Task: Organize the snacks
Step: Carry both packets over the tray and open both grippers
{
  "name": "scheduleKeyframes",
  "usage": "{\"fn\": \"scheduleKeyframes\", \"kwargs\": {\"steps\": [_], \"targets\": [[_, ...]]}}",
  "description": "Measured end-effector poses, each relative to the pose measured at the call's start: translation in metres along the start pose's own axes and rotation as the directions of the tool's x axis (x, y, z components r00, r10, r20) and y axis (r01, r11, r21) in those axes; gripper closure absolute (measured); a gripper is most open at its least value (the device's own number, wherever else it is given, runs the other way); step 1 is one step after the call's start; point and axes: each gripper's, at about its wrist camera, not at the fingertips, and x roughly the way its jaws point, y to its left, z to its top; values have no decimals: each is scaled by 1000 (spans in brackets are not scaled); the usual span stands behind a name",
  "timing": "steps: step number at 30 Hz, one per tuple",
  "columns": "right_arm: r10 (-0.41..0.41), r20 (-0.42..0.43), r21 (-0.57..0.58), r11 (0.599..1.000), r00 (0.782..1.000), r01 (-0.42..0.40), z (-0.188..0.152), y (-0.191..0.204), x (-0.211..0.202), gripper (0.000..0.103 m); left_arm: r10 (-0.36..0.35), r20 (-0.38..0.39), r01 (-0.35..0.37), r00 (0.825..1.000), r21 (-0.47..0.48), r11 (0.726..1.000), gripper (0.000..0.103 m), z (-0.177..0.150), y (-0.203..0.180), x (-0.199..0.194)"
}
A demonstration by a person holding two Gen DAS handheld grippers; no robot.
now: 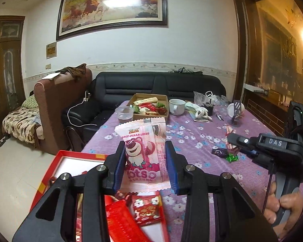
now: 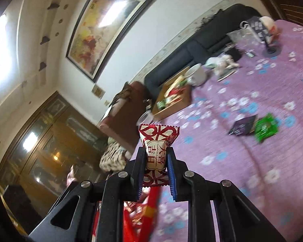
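1. The left tongs (image 1: 145,161) are closed on a pink bear-print snack packet (image 1: 144,155), which is held upright above the near edge of the desk (image 1: 192,141).
2. The right tongs (image 2: 156,161) are clamped on a small red-and-white patterned candy packet (image 2: 157,151), held clear of the desk; this view is strongly tilted.
3. In the left wrist view the right tongs' body is seen at the right, gripped by a hand (image 1: 286,207).
4. A red box (image 1: 56,173) with a white inside lies at the near left corner of the desk, below the left tongs; red snack packets (image 1: 147,209) lie just beside it.
5. On the purple flowered cloth a dark purple packet (image 2: 242,128) and a green packet (image 2: 266,130) lie touching each other, well apart from both tongs.
6. At the far end a cardboard box (image 1: 149,105) filled with assorted snacks is seen, with a clear plastic cup (image 1: 124,114) just left of it and a white mug (image 1: 176,105) just right of it.
7. Further right, crumpled plastic bags (image 1: 204,97) and a small black stand (image 1: 236,115) crowd the far corner.
8. A black sofa (image 1: 161,84) stands behind the desk.
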Motion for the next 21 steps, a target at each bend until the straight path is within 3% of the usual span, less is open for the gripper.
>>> {"fn": "scheduleKeyframes", "kwargs": {"steps": [12,21], "targets": [[66,-103,-125,989,992,-79,-48,81,30,83,31,16,-30,999,-52,998,68,-6,37,-18],[90,-182,-182,975,979,-124,-79,116,57,83,118,-15,-119,993,-131,984,68,-16,88,-11]]}}
